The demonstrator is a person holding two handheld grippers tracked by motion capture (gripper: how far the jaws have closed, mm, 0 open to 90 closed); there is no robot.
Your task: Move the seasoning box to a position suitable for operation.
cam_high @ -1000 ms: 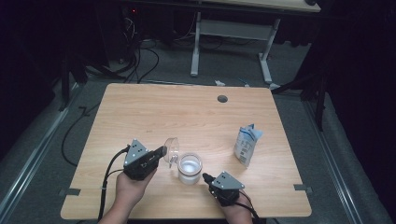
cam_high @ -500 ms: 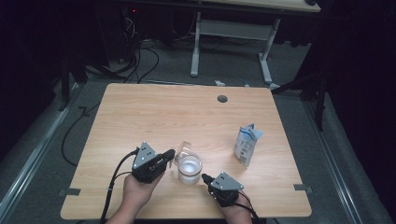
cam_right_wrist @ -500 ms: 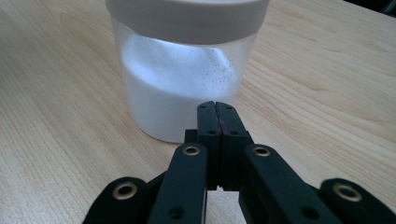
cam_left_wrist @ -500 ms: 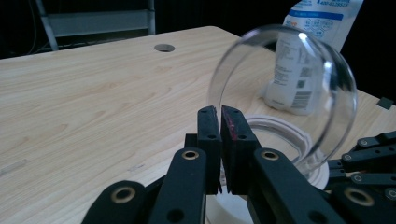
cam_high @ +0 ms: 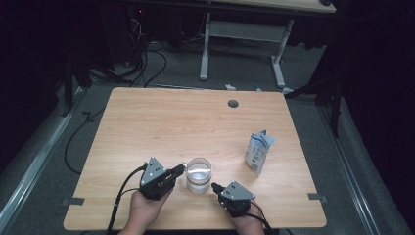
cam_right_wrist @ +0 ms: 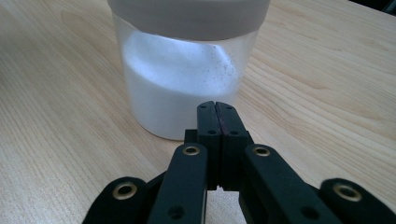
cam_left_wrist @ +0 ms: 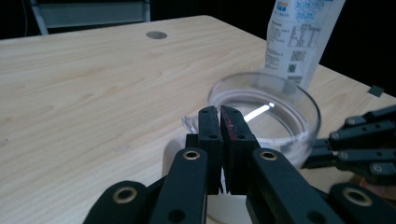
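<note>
So there's a light wooden worktop with a clear jar sitting upright near its front edge, right between the person's two hands. The jar is partly filled with white powder, heaped higher on one side, which shows nicely through the wall in the right gripper view. In the high view the left tongs come in from the jar's left and their tips sit right at the rim; I can't tell for sure whether they actually touch it. From the left gripper view those jaws are pressed together, with a thin clear bit, maybe film or a small transparent piece, poking out just beside the tips at the jar's edge; too blurry to say what it is or whether it's pinched. The right tongs sit low on the worktop just in front and to the right of the jar, pointing at its base, jaws closed tight with nothing between them, a hair short of the glass in the right gripper view. Further off to the right stands a white and blue pouch, upright and slightly crumpled at the top, well apart from the jar. There's a round cable hole near the far edge of the worktop. Black cables trail back from both tongs toward the person.
</note>
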